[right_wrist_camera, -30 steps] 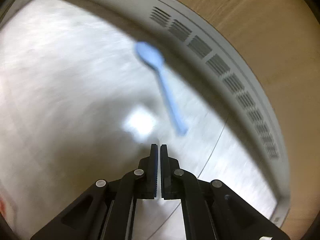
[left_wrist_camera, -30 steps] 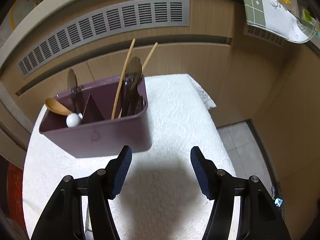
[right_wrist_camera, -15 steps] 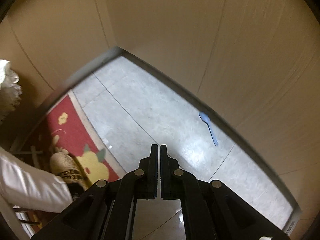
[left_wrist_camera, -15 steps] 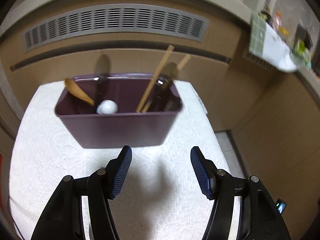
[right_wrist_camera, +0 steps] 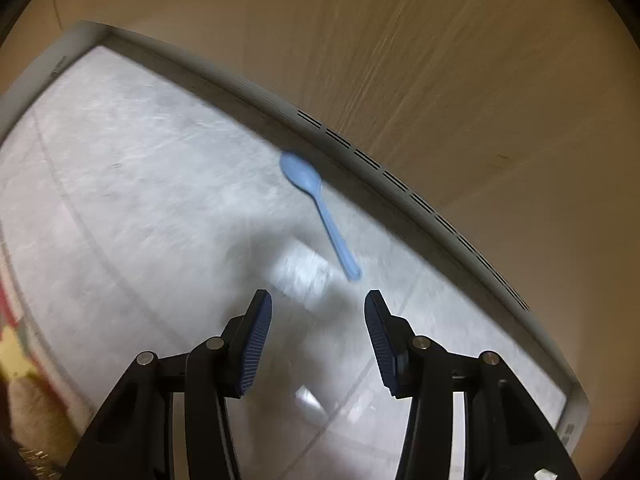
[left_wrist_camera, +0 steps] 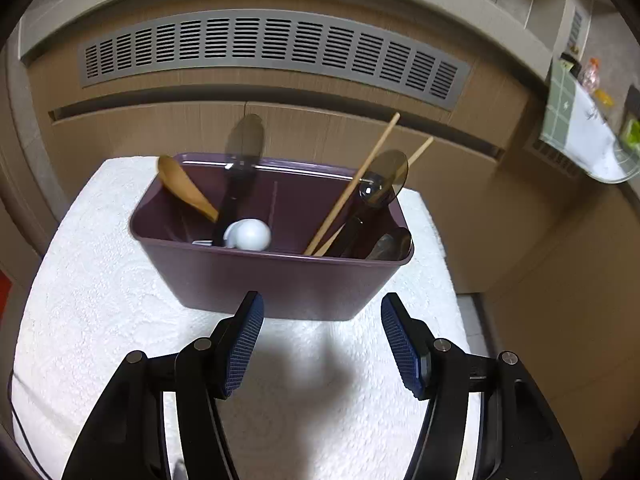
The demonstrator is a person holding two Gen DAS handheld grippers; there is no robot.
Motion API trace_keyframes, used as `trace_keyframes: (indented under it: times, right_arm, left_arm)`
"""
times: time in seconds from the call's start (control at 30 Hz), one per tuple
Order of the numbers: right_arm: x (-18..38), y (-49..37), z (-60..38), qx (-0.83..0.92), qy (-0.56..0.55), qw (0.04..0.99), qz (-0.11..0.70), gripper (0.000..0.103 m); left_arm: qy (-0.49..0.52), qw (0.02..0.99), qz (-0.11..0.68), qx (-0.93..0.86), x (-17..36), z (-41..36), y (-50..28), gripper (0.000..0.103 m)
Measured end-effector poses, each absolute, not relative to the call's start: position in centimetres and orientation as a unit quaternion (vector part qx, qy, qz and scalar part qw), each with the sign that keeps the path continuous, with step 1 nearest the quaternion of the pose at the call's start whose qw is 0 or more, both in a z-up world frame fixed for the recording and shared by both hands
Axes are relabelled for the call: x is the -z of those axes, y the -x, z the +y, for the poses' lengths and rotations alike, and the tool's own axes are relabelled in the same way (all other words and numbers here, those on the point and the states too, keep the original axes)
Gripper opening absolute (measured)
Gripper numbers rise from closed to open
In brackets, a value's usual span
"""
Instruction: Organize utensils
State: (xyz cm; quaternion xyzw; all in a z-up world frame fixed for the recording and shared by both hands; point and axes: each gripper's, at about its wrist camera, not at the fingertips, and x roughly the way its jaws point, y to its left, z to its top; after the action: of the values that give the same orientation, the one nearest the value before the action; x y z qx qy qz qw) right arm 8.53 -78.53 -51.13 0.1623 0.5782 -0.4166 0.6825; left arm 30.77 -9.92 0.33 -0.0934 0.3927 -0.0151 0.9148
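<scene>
Left tongs (left_wrist_camera: 322, 340): apart, empty, just before the purple utensil caddy (left_wrist_camera: 276, 280) on the white-covered bench (left_wrist_camera: 92, 320). Right tongs (right_wrist_camera: 318, 338): opening, nothing between them, above the tiled floor (right_wrist_camera: 140, 200). Blue plastic spoon (right_wrist_camera: 320, 210) lies there.

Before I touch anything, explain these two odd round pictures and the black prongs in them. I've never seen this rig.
Each picture comes from a camera on a hand-held claw, looking along its two prongs. A person carries one in each hand.

The left claw is open and empty above a white cloth, facing a purple bin holding chopsticks and a wooden spoon.

The right claw points at the floor; its jaws are opening, empty, near a blue spoon lying there.
</scene>
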Motion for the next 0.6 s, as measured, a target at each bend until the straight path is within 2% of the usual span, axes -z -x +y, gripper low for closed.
trace_keyframes:
  times: [0.2, 0.3, 0.37, 0.6]
  right_arm:
    - [56.2, -11.5, -81.5, 0.431, -0.077, 0.671, 0.599, 0.043]
    - [58.2, -11.7, -83.2, 0.431, -0.100, 0.667, 0.600, 0.039]
    - [59.2, -11.7, -84.1, 0.432, -0.114, 0.664, 0.600, 0.030]
    - [59.1, -13.2, -84.1, 0.417, -0.109, 0.694, 0.577, 0.030]
  left_arm:
    - [0.058, 0.915, 0.398, -0.027, 0.4, -13.0, -31.7, 0.062]
    - [0.046, 0.916, 0.396, -0.035, 0.4, -14.5, -32.0, 0.062]
    - [0.029, 0.917, 0.396, -0.038, 0.3, -15.5, -32.1, 0.062]
    - [-0.009, 0.918, 0.395, -0.028, -0.4, -17.9, -31.5, 0.062]
